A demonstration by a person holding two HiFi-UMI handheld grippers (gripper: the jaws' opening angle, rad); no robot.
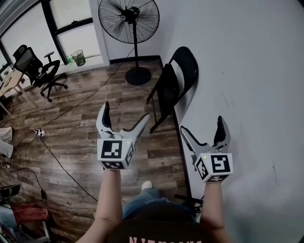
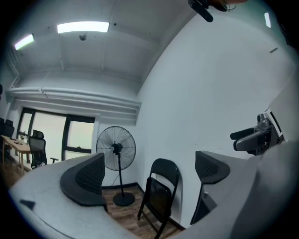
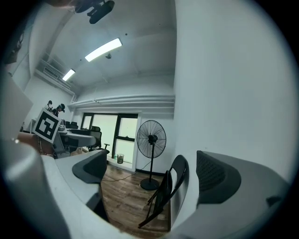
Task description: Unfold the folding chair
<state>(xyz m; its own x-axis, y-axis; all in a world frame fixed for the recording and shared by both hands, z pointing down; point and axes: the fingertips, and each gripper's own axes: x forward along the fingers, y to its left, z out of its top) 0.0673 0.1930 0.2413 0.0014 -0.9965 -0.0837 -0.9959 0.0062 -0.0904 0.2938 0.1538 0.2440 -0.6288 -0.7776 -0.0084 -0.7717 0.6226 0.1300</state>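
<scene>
Pedestal fan (image 1: 129,20) by wall (image 1: 247,71); office chair (image 1: 40,69), bin (image 1: 79,58) near window (image 1: 71,12); cable (image 1: 61,167) on floor (image 1: 85,118).

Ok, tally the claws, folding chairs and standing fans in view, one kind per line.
Claws: 2, the left claw and the right claw
Folding chair: 1
Standing fan: 1
Total: 4

Blk folding chair (image 1: 168,90), wht wall (image 1: 247,71)
</scene>
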